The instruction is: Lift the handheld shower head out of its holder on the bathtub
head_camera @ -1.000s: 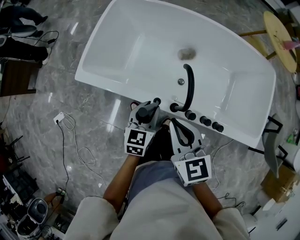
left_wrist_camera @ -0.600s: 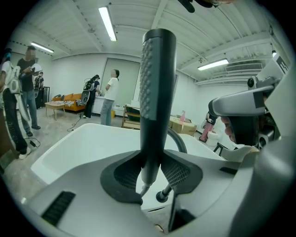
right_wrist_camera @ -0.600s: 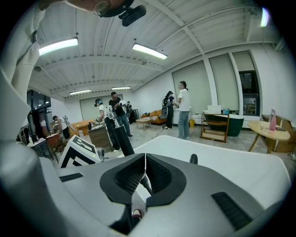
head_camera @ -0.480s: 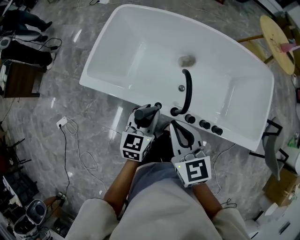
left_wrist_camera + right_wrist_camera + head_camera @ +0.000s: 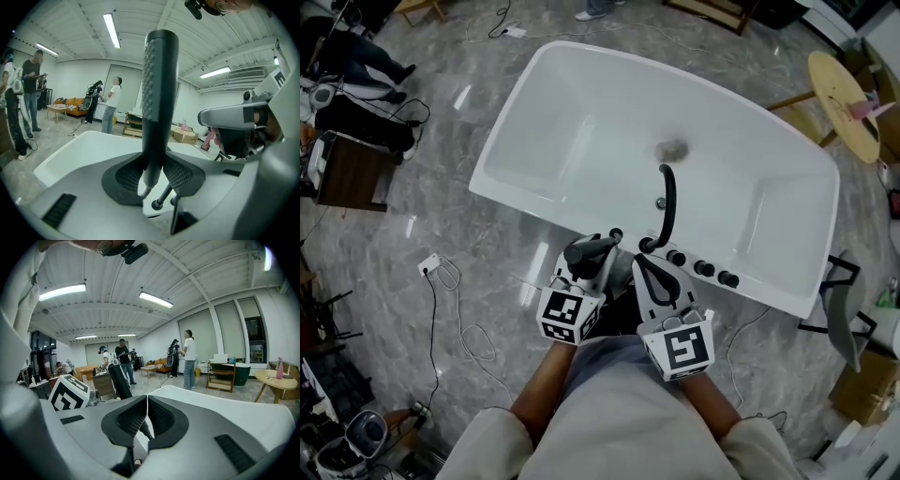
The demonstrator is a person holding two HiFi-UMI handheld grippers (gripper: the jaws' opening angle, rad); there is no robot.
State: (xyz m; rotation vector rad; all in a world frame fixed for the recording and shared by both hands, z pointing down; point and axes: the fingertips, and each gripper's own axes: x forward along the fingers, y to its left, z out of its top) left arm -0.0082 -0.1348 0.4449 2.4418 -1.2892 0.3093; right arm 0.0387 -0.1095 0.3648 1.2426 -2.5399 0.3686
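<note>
The white bathtub [image 5: 581, 122] lies ahead of me, with a black curved spout [image 5: 667, 202] and a row of black knobs [image 5: 703, 268] on its near rim. My left gripper [image 5: 589, 255] is shut on the dark grey shower head [image 5: 592, 247], which it holds just off the rim near the small black holder [image 5: 616, 234]. In the left gripper view the shower head [image 5: 159, 93] stands upright between the pads, and a thin hose [image 5: 162, 197] hangs below it. My right gripper [image 5: 659, 277] hovers beside it, shut with nothing held; its pads [image 5: 133, 416] meet at the tips.
A round wooden table [image 5: 848, 89] stands beyond the tub's far right corner and a chair [image 5: 844, 300] stands to its right. Cables [image 5: 441, 272] trail over the marble floor on the left. Several people [image 5: 190, 357] stand farther off in the room.
Both grippers have risen and drawn back from the tub rim. The shower head has come up with the left gripper, away from its holder.
</note>
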